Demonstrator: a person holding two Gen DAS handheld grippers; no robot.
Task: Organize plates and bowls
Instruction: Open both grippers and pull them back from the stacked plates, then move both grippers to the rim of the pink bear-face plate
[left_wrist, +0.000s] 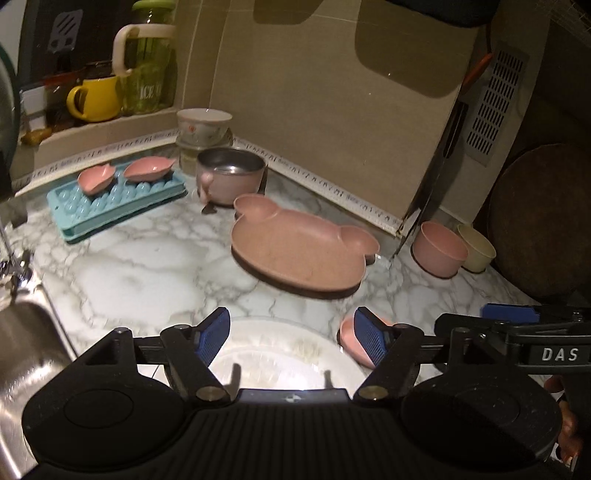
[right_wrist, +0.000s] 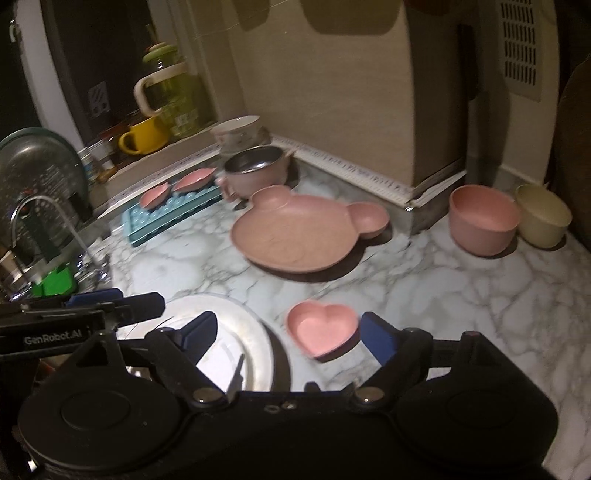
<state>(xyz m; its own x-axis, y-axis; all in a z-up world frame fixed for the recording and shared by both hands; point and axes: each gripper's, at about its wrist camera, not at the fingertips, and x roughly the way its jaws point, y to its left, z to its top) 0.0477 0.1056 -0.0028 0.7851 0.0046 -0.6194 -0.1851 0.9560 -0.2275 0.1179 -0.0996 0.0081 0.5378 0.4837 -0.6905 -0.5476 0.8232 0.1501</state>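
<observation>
The white plate is cut off by the left gripper and part hidden behind the right gripper; the heart dish is mostly covered by a finger in the left view. Both grippers are seen spread wide, nothing pressed between the pads. The plate lies on the counter under the left jaws and just left of the right ones; the heart dish sits between the right fingers, untouched. The bear plate lies farther back, with the pink bowl and cream bowl touching at the right. The tap is shown whole only in the right view.
</observation>
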